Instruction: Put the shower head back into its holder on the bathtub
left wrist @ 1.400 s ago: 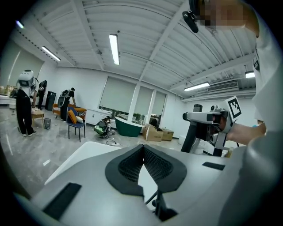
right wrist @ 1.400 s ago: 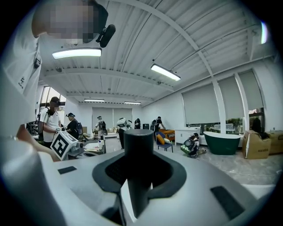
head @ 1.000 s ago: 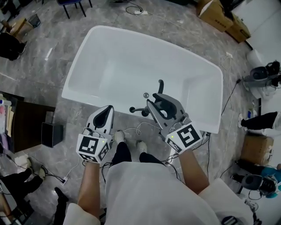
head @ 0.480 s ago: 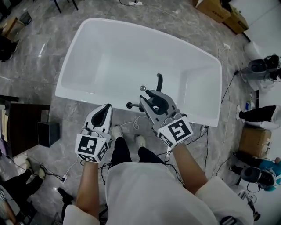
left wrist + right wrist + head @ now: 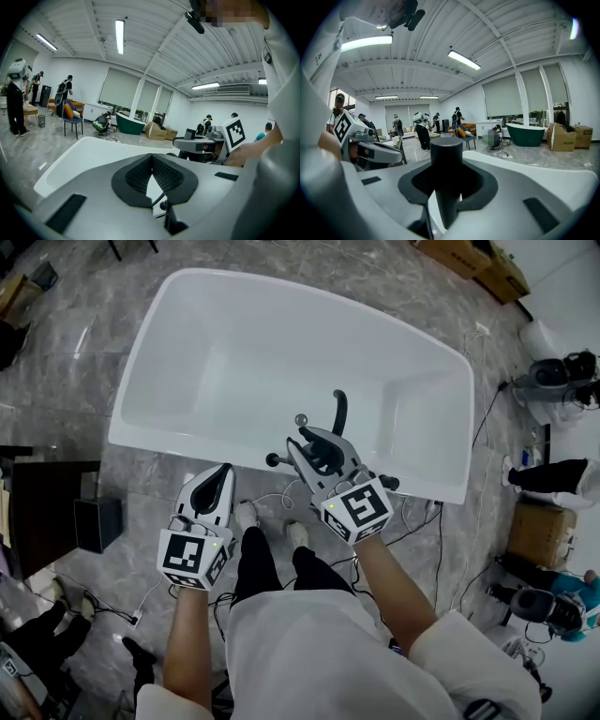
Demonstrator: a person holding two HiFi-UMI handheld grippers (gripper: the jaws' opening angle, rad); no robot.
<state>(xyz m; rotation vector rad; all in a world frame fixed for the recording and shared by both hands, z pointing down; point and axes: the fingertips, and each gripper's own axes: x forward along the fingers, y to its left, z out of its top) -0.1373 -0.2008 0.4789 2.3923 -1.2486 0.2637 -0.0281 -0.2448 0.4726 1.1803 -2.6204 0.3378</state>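
The white bathtub (image 5: 141, 442) lies across the head view, with black tap fittings (image 5: 274, 462) on its near rim. My right gripper (image 5: 317, 444) is over that rim beside the fittings, shut on the black shower head (image 5: 339, 411), whose end sticks out over the tub. In the right gripper view its round handle (image 5: 446, 154) stands upright between the pads of the right gripper (image 5: 447, 168). The holder cannot be told apart from the fittings. My left gripper (image 5: 223, 472) hangs short of the rim, shut and empty; its pads meet in the left gripper view (image 5: 151, 159).
Cables (image 5: 422, 521) trail on the marble floor under the tub's near right corner. A dark box (image 5: 98, 521) stands at the left, cardboard boxes (image 5: 469, 259) beyond the tub. Another person's leg (image 5: 553, 493) and equipment (image 5: 553, 381) are at the right.
My right gripper has come down and a little left with the shower head, closer to the tap fittings on the rim. The left gripper has sunk slightly.
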